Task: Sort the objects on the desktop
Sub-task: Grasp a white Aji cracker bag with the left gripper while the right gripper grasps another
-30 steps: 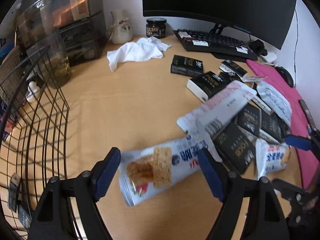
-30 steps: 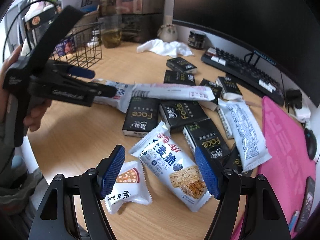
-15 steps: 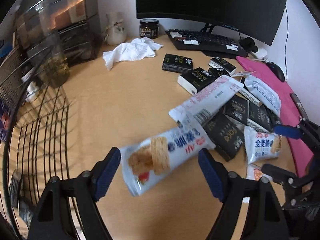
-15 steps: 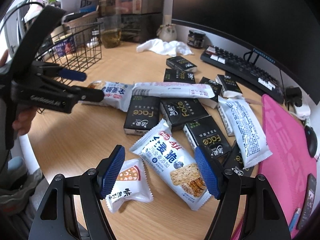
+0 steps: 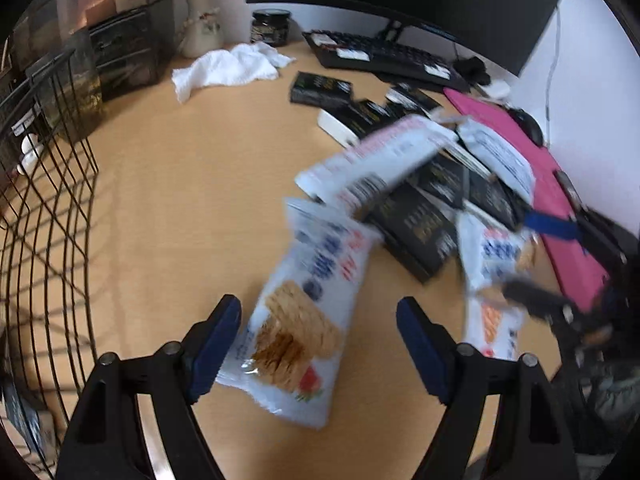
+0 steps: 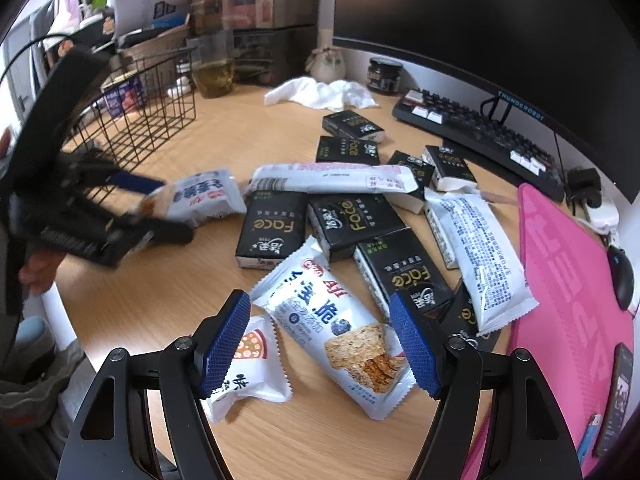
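A white cracker packet [image 5: 316, 288] with a red fruit print lies on the wooden desk. My left gripper [image 5: 320, 344] stands open over its near end, with a gap at each blue pad. The right wrist view shows that same packet [image 6: 204, 196] under the left gripper [image 6: 160, 206], which a hand holds. My right gripper [image 6: 320, 344] is open above a blueberry cracker packet [image 6: 332, 320], touching nothing. A small pizza-print packet [image 6: 248, 364] lies beside its left finger. Several black Face boxes [image 6: 272, 228] and long white packets [image 6: 332, 178] are heaped mid-desk.
A black wire basket [image 5: 48, 208] stands at the left, with small items inside it. A white cloth [image 6: 320, 92], a jar [image 6: 384, 74], a keyboard [image 6: 480, 128] and a monitor line the back. A pink mat [image 6: 568, 280] with a mouse and a phone lies at the right.
The left gripper has swung round over the cracker packet, which now runs lengthwise between its jaws instead of across them; that view is blurred. The right gripper has stayed put.
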The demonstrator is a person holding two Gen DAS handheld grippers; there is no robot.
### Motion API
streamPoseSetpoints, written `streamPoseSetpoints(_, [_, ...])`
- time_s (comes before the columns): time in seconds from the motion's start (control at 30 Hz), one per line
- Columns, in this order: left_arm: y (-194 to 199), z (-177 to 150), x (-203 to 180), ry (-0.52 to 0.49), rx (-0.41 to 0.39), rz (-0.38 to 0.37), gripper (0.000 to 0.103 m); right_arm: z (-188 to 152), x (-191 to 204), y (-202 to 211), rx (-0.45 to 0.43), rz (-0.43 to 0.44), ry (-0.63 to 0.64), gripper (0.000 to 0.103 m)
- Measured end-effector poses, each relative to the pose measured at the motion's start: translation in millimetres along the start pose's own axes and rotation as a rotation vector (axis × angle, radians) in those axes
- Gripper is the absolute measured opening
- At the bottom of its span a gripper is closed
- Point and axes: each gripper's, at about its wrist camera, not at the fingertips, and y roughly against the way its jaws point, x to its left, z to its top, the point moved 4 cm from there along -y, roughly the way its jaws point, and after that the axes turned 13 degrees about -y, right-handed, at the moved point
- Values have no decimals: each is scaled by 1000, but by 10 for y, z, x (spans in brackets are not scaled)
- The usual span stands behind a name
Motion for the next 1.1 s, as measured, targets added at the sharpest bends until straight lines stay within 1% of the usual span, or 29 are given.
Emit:
streamPoseSetpoints(0.13, [-24, -44, -144, -32, 10, -4, 82, 32, -75, 36, -12, -10, -11, 72])
streamPoseSetpoints(0.3, [-75, -22, -114, -22, 13, 32, 82, 35, -237, 6, -14, -32, -3, 72])
streamPoseSetpoints(0.43, [-74, -19, -159, -25, 10, 15, 82, 35, -362, -26, -7, -29, -12, 72])
streamPoseSetpoints(0.6, [-86, -10, -246, -49, 10, 9, 82, -67, -223, -114, 28, -10, 73, 72])
streamPoseSetpoints(0.87, [-86, -12, -213, -40, 12, 15, 82, -179, -13, -165, 60, 17, 133, 72])
streamPoseSetpoints(0.93, [-80, -14, -180, -33, 12, 24, 82, -207, 15, -134, 87, 43, 138, 72])
streamPoseSetpoints(1.0, [-78, -14, -148, -23, 9, 26, 82, -266, 41, -123, 152, 72, 145, 72])
streamPoseSetpoints(1.1, [-90, -16, -131, -21, 8, 32, 82, -347, 104, -78, 185, 76, 187, 72])
